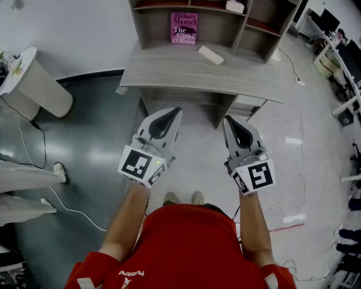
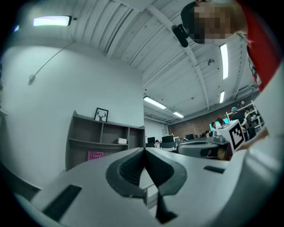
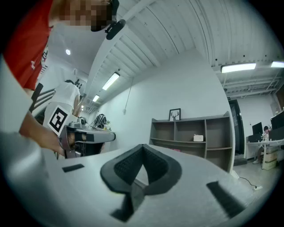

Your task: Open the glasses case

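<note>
A pale oblong glasses case (image 1: 210,55) lies shut on the grey desk (image 1: 169,73), right of centre, below the shelf unit. Both grippers are held up in front of the person's body, well short of the desk and apart from the case. My left gripper (image 1: 176,110) is shut with nothing between its jaws, as the left gripper view (image 2: 144,150) confirms. My right gripper (image 1: 227,119) is likewise shut and empty, its pads meeting in the right gripper view (image 3: 143,146). In both gripper views the jaws point slightly upward at the shelves, and the case is hidden behind them.
A pink book (image 1: 184,27) stands in the shelf unit (image 1: 254,25), with a small white box (image 1: 235,6) one shelf higher. A white cylindrical bin (image 1: 34,84) lies at the left. Cables and a power strip (image 1: 293,217) lie on the floor. Another person's shoe (image 1: 59,172) is at left.
</note>
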Available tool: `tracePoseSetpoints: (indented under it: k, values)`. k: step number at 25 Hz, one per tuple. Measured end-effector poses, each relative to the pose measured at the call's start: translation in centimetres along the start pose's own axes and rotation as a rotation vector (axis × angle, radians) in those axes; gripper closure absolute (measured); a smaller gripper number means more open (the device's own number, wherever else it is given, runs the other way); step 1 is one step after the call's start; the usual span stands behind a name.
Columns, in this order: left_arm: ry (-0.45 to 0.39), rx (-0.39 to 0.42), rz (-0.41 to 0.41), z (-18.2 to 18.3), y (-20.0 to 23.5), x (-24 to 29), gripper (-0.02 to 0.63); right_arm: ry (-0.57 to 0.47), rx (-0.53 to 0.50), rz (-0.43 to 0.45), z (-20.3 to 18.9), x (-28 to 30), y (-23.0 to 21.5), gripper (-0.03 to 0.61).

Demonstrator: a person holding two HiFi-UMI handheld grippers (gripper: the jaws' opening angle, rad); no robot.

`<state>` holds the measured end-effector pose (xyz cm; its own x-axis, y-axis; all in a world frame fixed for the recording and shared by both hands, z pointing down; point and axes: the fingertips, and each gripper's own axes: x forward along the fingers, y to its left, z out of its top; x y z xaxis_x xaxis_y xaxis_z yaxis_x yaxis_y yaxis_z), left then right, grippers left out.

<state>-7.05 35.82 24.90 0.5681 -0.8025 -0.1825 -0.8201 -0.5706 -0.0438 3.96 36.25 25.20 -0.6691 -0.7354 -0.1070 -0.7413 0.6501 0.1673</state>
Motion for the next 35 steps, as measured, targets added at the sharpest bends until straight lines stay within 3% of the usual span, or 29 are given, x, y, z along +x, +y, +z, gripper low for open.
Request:
tracePoseSetpoints:
  k: [9,25,35]
  values:
    - [0.019,-0.020,0.017,1.0,1.9,-0.4,0.604,0.000,0.017,0.018,-0.1,1.8,1.1,0.574]
    - [0.011,-0.047,-0.012,-0.3,7.4,-3.4,0.604,-0.007,0.009,-0.065,-0.3,4.9,4.0,0.574]
    - [0.024,-0.054,-0.009,-2.1,10.6,-0.6,0.604,0.018,0.004,-0.077,-2.7,8.3,1.5,0.574]
